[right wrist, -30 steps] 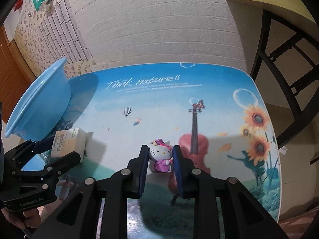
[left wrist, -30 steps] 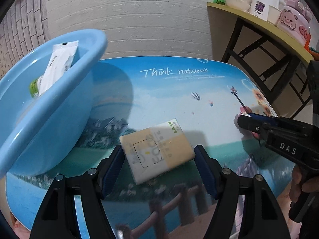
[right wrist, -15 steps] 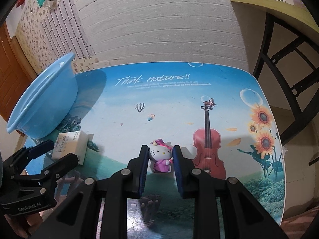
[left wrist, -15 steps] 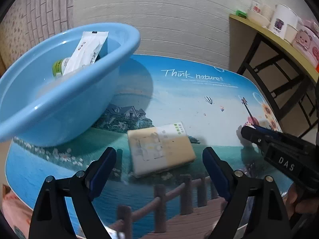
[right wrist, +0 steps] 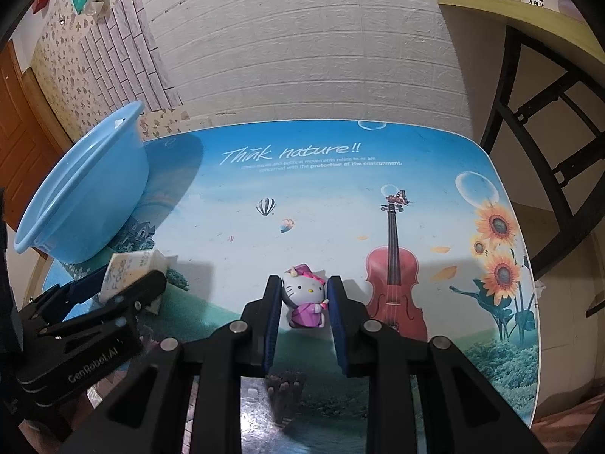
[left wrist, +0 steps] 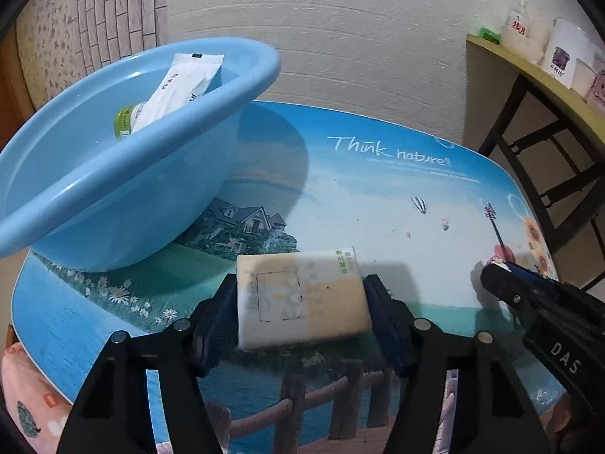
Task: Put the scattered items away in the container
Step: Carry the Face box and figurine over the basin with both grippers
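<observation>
Now left tongs (left wrist: 302, 314) close around tissue pack (left wrist: 302, 299) (right tongs (right wrist: 304, 299) pinch toy (right wrist: 306, 300)).

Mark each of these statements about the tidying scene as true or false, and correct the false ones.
1. The right gripper is clamped on a cat figurine. True.
2. The blue basin holds nothing. False: a white packet and a green-capped item lie in it.
3. The tissue pack sits between the left gripper's jaws, which are closing on it. True.
4. The cat figurine is already in the basin. False: it stands on the table, beside the printed violin.
5. The table top is plain white. False: it carries a printed nature scene with the words "Think nature".
</observation>
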Action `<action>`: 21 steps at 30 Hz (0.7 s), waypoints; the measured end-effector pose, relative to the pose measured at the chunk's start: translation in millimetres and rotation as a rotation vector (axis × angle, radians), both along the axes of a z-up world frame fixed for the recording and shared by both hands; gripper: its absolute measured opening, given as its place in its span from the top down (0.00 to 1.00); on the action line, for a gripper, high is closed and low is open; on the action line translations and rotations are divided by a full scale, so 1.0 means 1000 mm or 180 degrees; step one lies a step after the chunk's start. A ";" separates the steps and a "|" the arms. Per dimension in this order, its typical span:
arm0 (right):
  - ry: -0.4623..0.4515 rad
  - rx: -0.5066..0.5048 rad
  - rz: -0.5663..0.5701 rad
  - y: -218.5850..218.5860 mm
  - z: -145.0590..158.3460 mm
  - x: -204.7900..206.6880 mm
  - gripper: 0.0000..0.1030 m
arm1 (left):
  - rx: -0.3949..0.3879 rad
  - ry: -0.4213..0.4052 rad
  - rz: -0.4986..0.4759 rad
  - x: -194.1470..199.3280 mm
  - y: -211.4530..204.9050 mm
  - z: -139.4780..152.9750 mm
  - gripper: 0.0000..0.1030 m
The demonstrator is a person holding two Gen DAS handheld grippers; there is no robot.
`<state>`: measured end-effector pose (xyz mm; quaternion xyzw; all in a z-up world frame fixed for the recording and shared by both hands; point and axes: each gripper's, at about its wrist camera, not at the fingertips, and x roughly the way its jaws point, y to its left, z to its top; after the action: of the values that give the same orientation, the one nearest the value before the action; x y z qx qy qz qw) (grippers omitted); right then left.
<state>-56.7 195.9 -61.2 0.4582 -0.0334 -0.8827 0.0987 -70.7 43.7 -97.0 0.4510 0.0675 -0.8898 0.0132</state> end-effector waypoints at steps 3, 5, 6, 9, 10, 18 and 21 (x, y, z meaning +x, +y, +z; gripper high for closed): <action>-0.0002 0.0001 -0.0006 0.000 0.000 0.000 0.75 | 0.0036 0.0000 -0.0026 0.000 -0.001 0.001 0.39; 0.0008 0.0005 -0.0002 0.000 0.002 0.000 0.75 | 0.0049 0.0011 -0.0048 0.000 -0.001 0.002 0.39; 0.0016 0.0006 -0.0003 0.000 0.003 0.000 0.75 | 0.0052 0.0022 -0.0063 0.001 -0.001 0.003 0.39; 0.0036 0.0014 -0.0001 -0.001 0.007 0.002 0.75 | 0.0034 0.0085 -0.0140 0.006 0.002 0.010 0.39; 0.0041 0.0016 0.0000 -0.002 0.008 0.003 0.75 | 0.0028 0.0100 -0.0168 0.008 0.004 0.012 0.39; 0.0100 -0.0011 -0.0025 -0.007 0.026 0.013 0.75 | 0.0082 0.0266 -0.0288 0.026 0.005 0.039 0.39; 0.0151 -0.0027 0.0000 -0.013 0.036 0.019 0.75 | 0.0109 0.0339 -0.0291 0.033 0.000 0.051 0.39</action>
<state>-37.4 183.0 -25.2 0.4367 -0.0349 -0.8932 0.1014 -37.5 43.7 -46.3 0.4058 0.0627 -0.9110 -0.0389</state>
